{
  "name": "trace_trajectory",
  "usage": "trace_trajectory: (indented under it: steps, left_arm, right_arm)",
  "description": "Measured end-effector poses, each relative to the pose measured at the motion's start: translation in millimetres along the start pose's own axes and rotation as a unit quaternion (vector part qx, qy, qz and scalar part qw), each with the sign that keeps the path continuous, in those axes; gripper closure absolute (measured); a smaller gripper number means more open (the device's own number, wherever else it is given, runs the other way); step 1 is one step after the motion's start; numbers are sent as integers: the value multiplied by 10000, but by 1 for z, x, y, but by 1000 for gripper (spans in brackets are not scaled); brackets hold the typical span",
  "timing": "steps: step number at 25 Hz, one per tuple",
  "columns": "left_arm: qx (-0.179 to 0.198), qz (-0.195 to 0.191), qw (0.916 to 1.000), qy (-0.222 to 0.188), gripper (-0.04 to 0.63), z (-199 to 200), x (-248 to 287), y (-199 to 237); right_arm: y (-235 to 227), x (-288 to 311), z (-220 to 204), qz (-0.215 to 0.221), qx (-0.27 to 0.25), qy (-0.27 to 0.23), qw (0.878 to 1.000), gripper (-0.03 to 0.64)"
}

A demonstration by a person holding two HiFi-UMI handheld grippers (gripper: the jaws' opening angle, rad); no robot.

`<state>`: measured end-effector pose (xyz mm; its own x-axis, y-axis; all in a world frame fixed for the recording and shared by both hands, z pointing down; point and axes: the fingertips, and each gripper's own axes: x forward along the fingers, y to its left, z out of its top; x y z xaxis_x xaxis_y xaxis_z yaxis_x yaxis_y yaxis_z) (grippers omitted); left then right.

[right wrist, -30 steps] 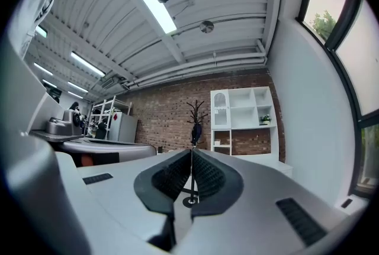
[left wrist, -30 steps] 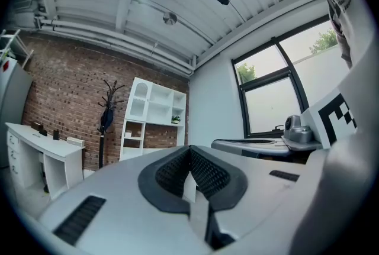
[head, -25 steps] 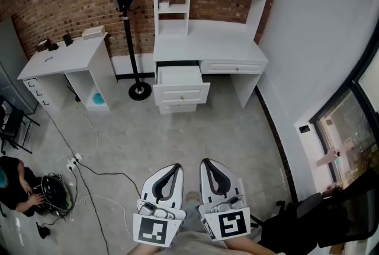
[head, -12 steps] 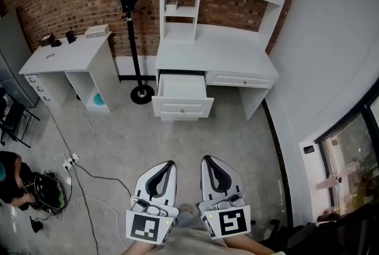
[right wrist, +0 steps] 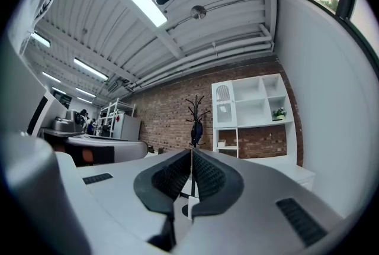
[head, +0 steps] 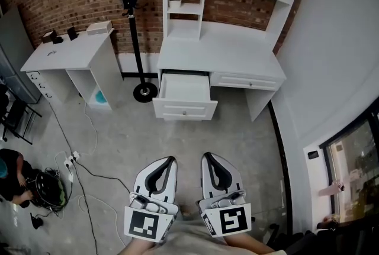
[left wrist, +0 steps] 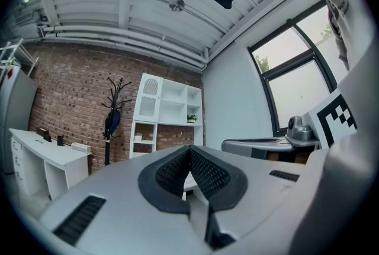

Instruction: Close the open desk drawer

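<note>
A white desk [head: 219, 52] with a shelf hutch stands against the brick wall ahead. Its left drawer [head: 185, 97] is pulled out, with the front panel and small knob facing me; the right drawer [head: 247, 81] is flush. My left gripper [head: 166, 160] and right gripper [head: 209, 158] are held side by side low in the head view, pointing level at the desk from well back across the floor. Both have their jaws shut with nothing between them. In the gripper views the left gripper [left wrist: 189, 150] and right gripper [right wrist: 192, 153] tips hide most of the desk.
A coat stand [head: 135, 23] rises just left of the desk. A second white desk [head: 65, 52] stands farther left. Cables and a power strip [head: 72, 159] lie on the floor at left, near a crouching person [head: 12, 174]. A white wall [head: 331, 41] runs along the right.
Both grippers have moved forward together; the desk and open drawer appear larger and nearer in the head view. The jaws stayed shut.
</note>
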<state>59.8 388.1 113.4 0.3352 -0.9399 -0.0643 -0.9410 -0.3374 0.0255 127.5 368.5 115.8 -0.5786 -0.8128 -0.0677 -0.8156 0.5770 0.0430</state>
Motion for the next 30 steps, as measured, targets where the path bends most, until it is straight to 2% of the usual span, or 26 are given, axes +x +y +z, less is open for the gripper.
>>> trace_trajectory:
  steps: [3, 6, 15, 19, 23, 30]
  left_arm:
    - [-133, -36, 9999, -60, 578, -5, 12, 6]
    - [-42, -191, 9998, 8, 578, -11, 25, 13]
    - [-118, -425, 9990, 85, 578, -27, 85, 46]
    - [-119, -529, 9984, 172, 578, -32, 123, 74]
    - [-339, -645, 9969, 287, 578, -41, 161, 106]
    - [-444, -878, 9938, 510, 578, -59, 215, 156]
  right_arm:
    - [-5, 12, -4, 35, 12, 32, 10000, 586]
    - [-11, 26, -6, 27, -15, 48, 10000, 586]
    - [-39, 83, -23, -172, -53, 138, 9997, 586]
    - [-54, 130, -31, -216, -13, 169, 9996, 586]
    - [-66, 177, -40, -247, 45, 272, 9993, 586]
    - [-84, 242, -59, -460, 160, 505, 9975, 586]
